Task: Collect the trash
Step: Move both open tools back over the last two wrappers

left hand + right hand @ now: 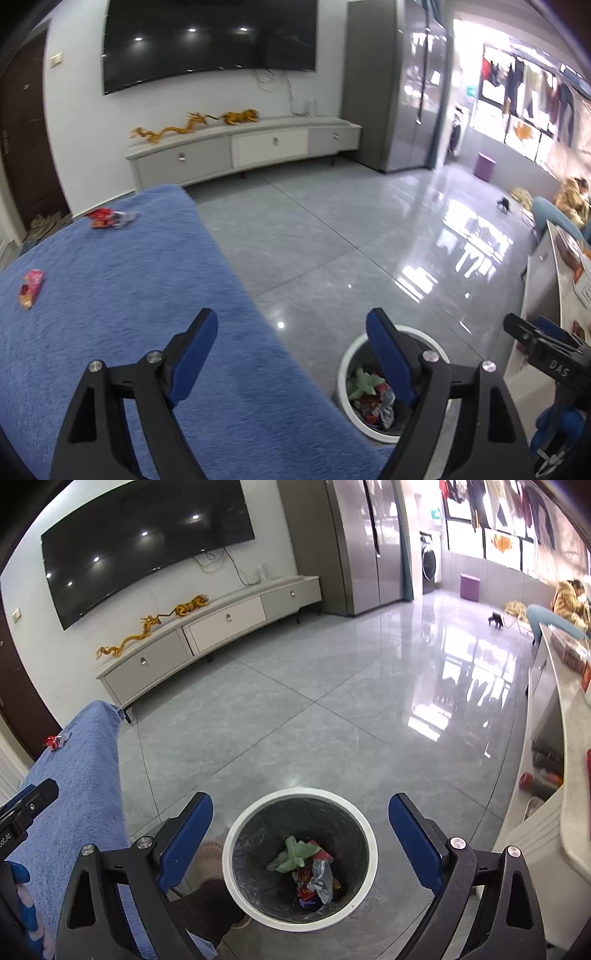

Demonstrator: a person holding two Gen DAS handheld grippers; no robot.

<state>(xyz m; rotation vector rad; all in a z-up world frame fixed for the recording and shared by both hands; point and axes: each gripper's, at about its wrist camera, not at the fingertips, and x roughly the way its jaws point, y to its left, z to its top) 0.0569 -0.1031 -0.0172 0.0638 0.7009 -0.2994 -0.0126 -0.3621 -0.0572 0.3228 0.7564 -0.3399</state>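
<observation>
A round bin with a white rim [365, 830] stands on the floor beside the blue-covered surface [110, 314] and holds several crumpled wrappers [310, 871]. The bin also shows in the left wrist view [351, 354]. My right gripper [301, 812] is open and empty, directly above the bin. My left gripper [291, 328] is open and empty over the blue surface's right edge. A red wrapper [109, 218] lies at the far end of the blue surface, and also shows in the right wrist view [53, 742]. A pink wrapper [31, 288] lies at the left.
A grey tiled floor [314, 701] stretches to a low TV cabinet [240, 151] under a wall TV. A white counter [569, 775] with items runs along the right. A foot in a dark sock [207, 904] is beside the bin.
</observation>
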